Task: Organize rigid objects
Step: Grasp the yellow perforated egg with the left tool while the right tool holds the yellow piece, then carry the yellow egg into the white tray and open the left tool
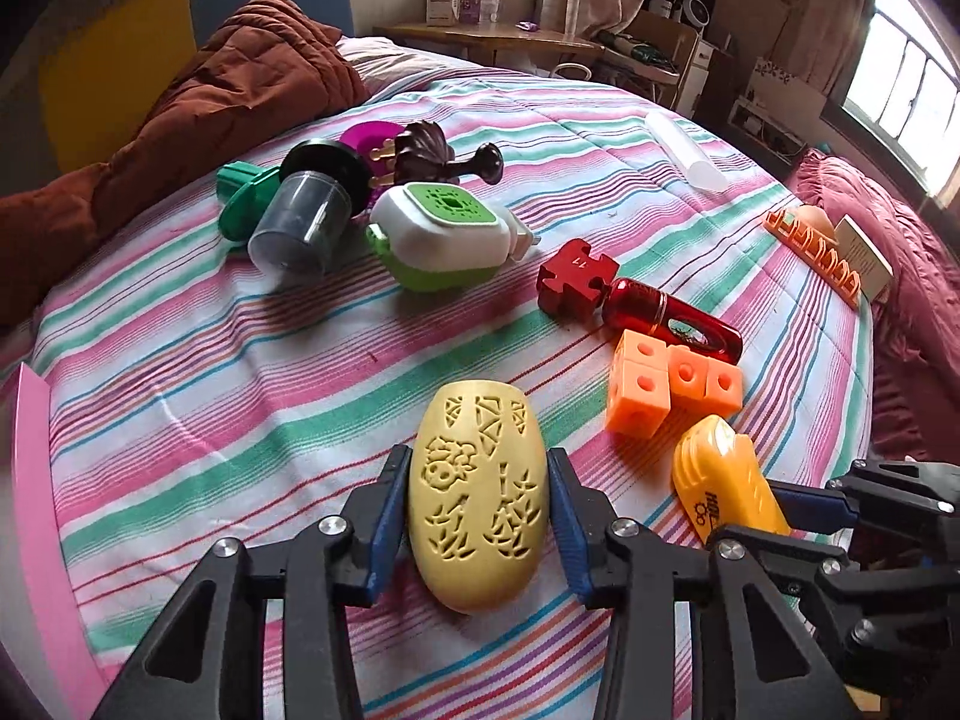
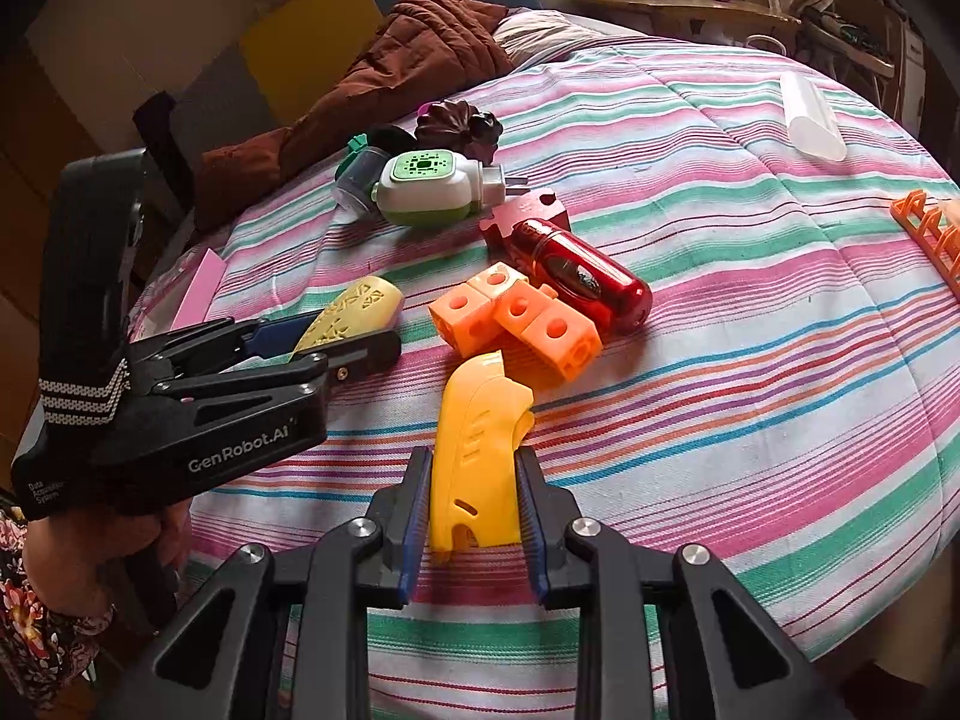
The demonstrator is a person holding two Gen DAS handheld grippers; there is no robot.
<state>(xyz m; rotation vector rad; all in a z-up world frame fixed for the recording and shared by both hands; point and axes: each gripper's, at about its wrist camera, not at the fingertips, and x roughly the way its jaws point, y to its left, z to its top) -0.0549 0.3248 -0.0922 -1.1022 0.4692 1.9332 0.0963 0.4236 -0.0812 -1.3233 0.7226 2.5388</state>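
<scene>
Between the left claw's (image 1: 477, 501) clamped fingers, the carved yellow oval (image 1: 478, 495); right claw (image 2: 474, 507) clamped on yellow shell (image 2: 477, 450).

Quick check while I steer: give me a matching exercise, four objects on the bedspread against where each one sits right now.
Things:
1. pale yellow carved oval
2. yellow-orange shell piece
3. orange cube cluster
4. clear tube

Places:
A. lying alone at the far side of the bedspread
B. between the pads of the right hand-held gripper
C. beside the red capsule
D. between the pads of the left hand-held gripper

Pairs: 1-D, 2-B, 3-C, 4-A
</scene>
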